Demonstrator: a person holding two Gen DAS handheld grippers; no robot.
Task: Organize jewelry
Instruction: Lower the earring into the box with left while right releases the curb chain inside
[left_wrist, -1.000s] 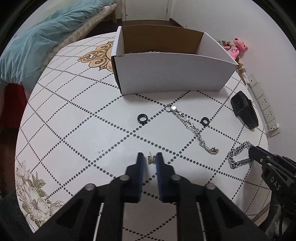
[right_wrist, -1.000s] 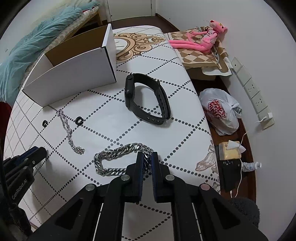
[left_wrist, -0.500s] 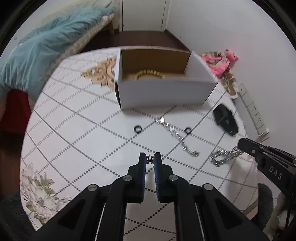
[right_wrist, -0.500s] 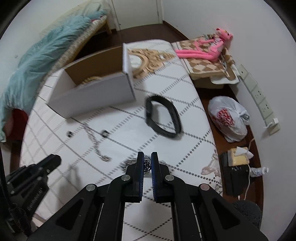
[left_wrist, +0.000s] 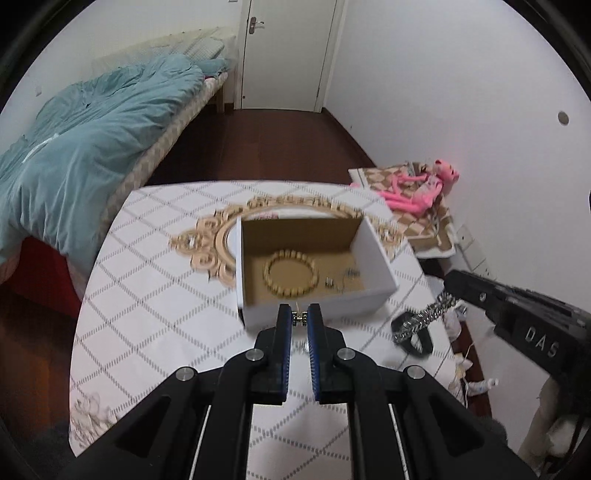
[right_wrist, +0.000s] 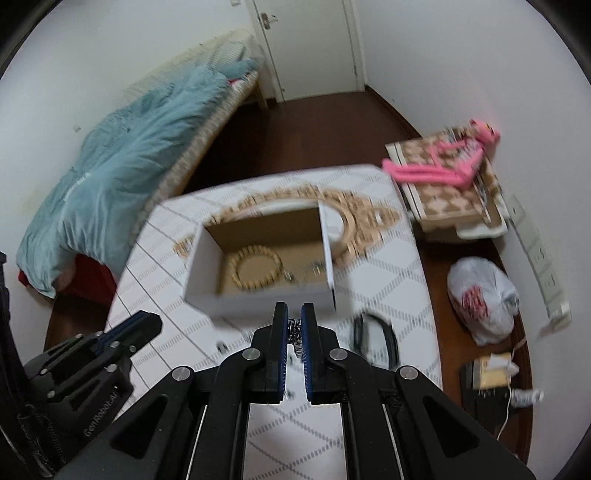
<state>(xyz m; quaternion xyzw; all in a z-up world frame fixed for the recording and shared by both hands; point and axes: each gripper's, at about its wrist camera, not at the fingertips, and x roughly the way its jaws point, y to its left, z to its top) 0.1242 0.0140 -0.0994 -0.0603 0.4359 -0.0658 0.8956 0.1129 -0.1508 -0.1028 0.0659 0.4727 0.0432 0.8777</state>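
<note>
My left gripper is shut on a small gold earring and holds it high above the table, near the front wall of the open white box. A wooden bead bracelet and small pieces lie inside the box. My right gripper is shut on a chunky silver chain bracelet, which hangs from it in the left wrist view. The box and bead bracelet also show in the right wrist view.
A black watch lies on the white patterned table right of the box. A bed with a teal duvet stands at the left. A pink plush toy and a white plastic bag are at the right.
Both grippers have risen high off the table with their pieces and moved toward the box. The silver chain has left the table and hangs from the right gripper.
</note>
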